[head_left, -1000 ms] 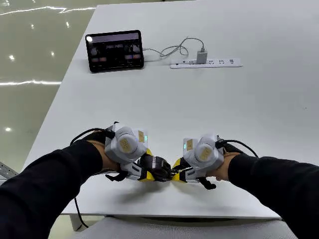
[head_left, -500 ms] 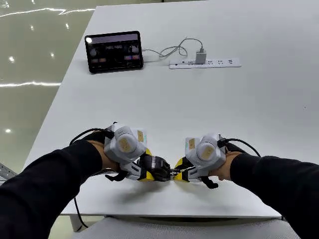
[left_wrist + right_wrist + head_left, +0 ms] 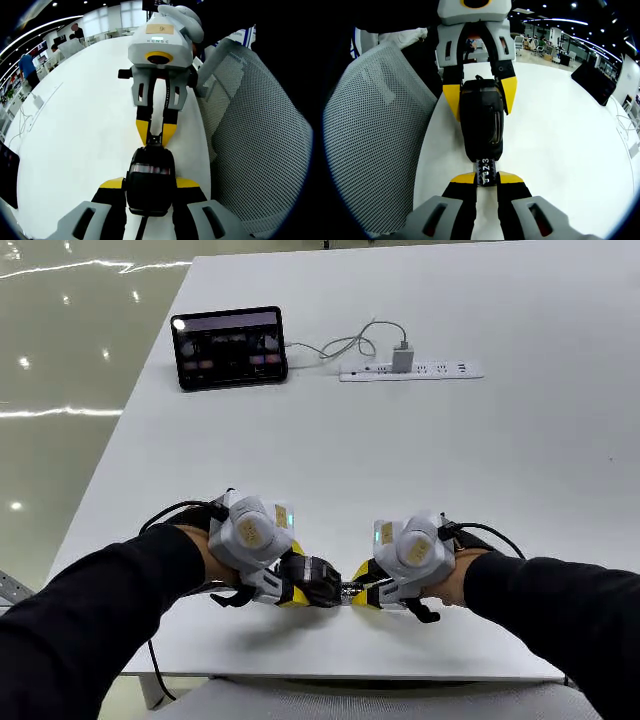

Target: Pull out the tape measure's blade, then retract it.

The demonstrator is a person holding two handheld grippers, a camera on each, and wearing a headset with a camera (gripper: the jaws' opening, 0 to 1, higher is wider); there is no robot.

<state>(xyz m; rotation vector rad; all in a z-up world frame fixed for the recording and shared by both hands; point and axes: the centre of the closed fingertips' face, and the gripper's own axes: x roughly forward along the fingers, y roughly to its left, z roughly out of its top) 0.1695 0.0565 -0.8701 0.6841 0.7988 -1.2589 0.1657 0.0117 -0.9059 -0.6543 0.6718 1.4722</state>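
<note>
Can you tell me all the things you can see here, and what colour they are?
table: one, white, under everything
tablet: one, black, screen on, far left of the table
power strip: one, white, far side, right of the tablet
charger: one, white, plugged into the power strip
cable: one, white, from charger to tablet
chair: one, grey mesh, at the near table edge
tape measure: one, black, near edge, between the tools
blade: one, black with white numbers, a short bit pulled out
left tool: white with yellow tips, shut on the tape measure
right tool: same colours, shut on the blade
sleeves: two, black
</note>
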